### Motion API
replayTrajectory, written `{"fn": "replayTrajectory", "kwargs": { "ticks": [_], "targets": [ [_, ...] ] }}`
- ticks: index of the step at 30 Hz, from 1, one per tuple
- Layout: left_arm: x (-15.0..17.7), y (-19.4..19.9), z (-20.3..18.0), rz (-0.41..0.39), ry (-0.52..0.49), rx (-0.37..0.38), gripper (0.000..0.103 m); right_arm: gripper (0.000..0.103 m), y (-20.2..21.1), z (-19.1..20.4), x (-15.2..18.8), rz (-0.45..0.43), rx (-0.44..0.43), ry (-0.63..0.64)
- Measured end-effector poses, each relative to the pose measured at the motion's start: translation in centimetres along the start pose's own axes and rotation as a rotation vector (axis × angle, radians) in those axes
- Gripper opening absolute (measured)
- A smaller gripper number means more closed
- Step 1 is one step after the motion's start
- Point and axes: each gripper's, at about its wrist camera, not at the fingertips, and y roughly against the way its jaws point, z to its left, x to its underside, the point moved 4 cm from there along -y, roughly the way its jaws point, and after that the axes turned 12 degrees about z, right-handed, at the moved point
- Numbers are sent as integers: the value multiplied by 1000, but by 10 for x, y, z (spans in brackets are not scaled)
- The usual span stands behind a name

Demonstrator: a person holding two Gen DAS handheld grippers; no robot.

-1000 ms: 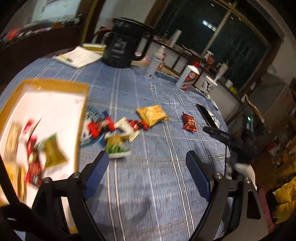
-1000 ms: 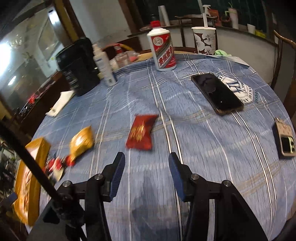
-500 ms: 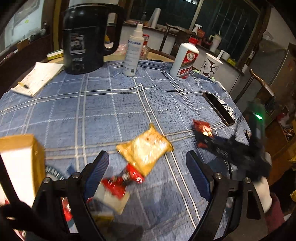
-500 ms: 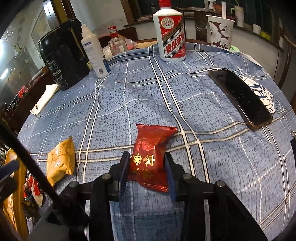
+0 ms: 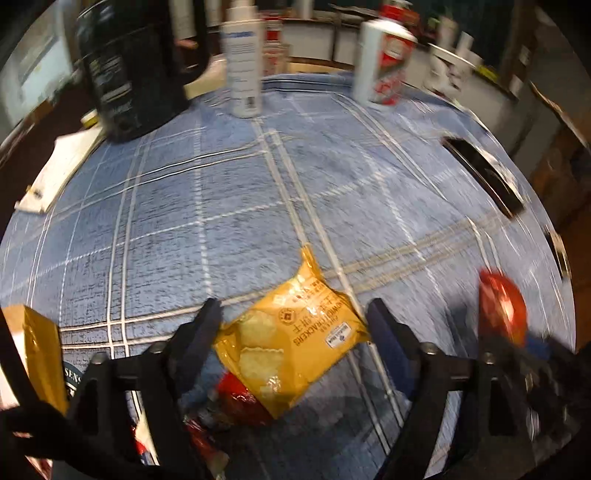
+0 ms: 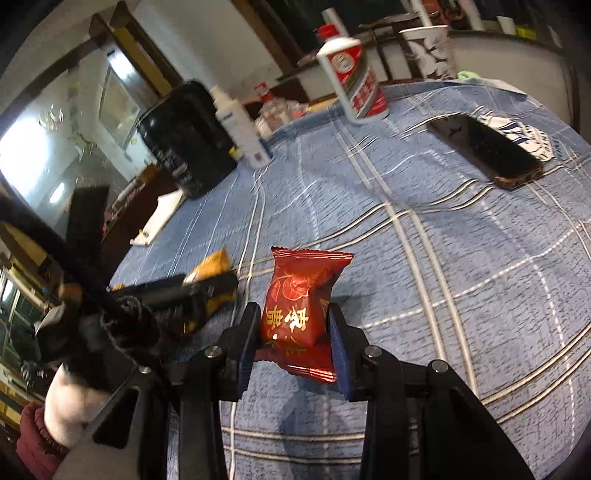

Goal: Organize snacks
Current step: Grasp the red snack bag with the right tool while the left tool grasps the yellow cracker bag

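table (image 6: 461, 258): blue plaid cloth | windows (image 6: 295, 14): dark, possibly night

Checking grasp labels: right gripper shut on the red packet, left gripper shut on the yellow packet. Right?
Half right. The left wrist view shows the left gripper open around the yellow packet, not shut. The right gripper is shut on the red packet.
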Motion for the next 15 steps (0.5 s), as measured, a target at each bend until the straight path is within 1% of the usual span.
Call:
{"fn": "replayTrajectory", "kwargs": {
  "ticks": [3,7,9,10,11,15],
  "targets": [
    [16,6,-13,17,-56,18,75,36,1,-5,2,-16,24,-8],
    [47,15,-30,45,-115,69,76,36,-1,-7,5,-7,17,-11],
    [64,19,-41,52,-160,89,80,36,0,-6,6,-10,13,-7],
    [71,20,-47,49,-188,89,80,36,0,-6,6,-8,8,-7],
    [79,24,-53,38,-215,73,81,36,-1,-7,6,-3,4,-9],
    [92,27,-63,9,-278,48,87,36,-5,-12,7,18,-15,-34]
  ]
}}
